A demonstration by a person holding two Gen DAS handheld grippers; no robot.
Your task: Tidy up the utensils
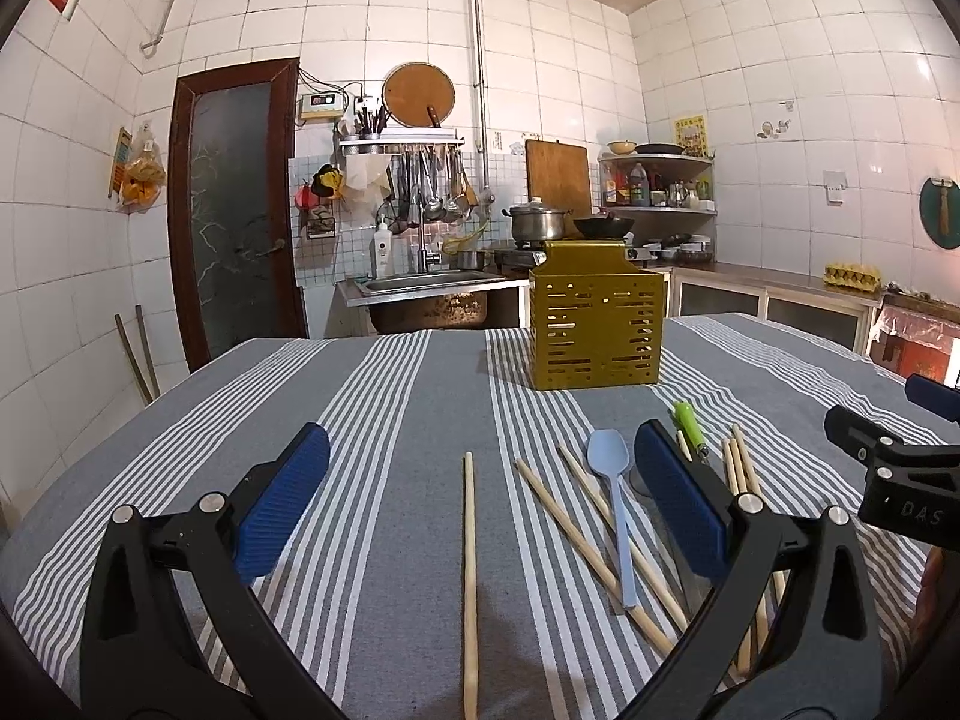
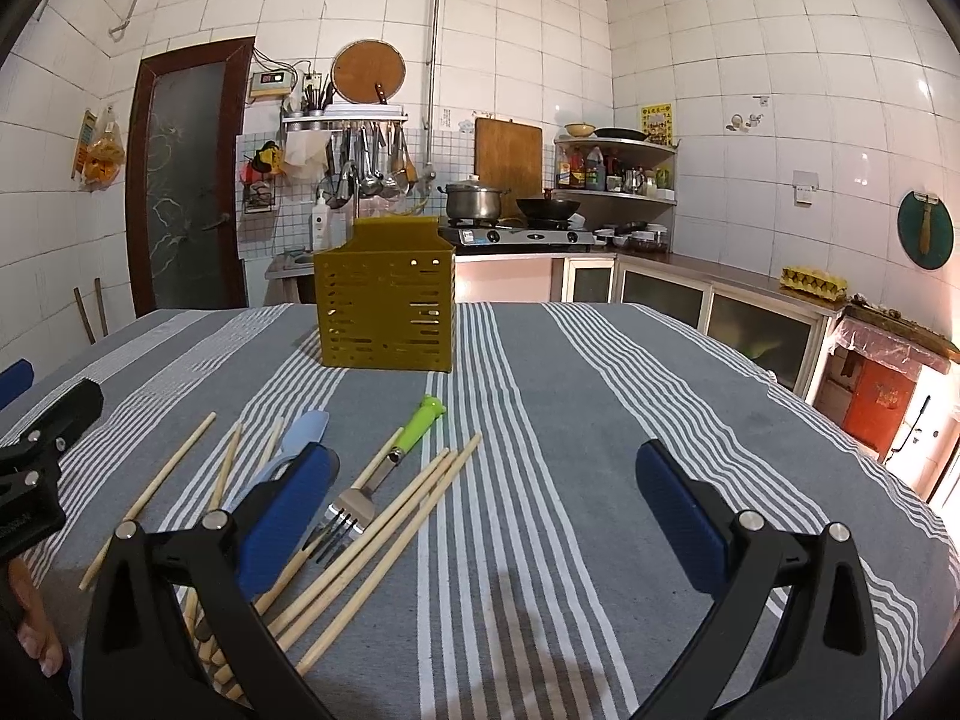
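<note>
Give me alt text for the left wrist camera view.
Open left gripper hovers over a grey striped tablecloth, one wooden chopstick between its fingers. More chopsticks and a light blue plastic spoon lie rightward, before a yellow slotted metal utensil holder.

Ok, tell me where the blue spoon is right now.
The blue spoon lies flat on the striped tablecloth, bowl toward the yellow utensil holder, among loose chopsticks, just inside the left gripper's right finger.

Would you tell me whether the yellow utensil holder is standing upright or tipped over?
Upright: the yellow utensil holder sits flat on the striped tablecloth, opening upward.
</note>
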